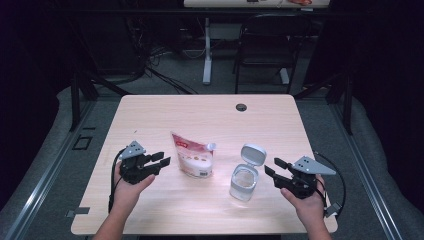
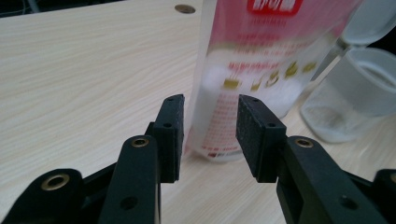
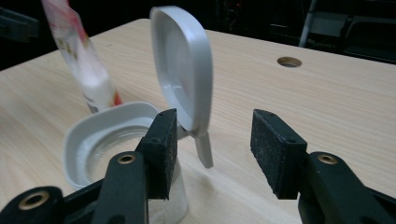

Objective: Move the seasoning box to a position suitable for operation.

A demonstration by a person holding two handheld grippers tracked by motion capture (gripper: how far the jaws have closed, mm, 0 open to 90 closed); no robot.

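Left gripper (image 1: 159, 161) fingers (image 2: 170, 135): parted, empty, aimed at the pouch (image 1: 192, 156) standing at their 3 o'clock, likely to grasp it. Right gripper (image 1: 274, 167) fingers (image 3: 275, 151): wide, empty, beside the jar (image 1: 244, 182), lid (image 1: 253, 154) flipped up for filling. Surface (image 1: 150, 115): wood.
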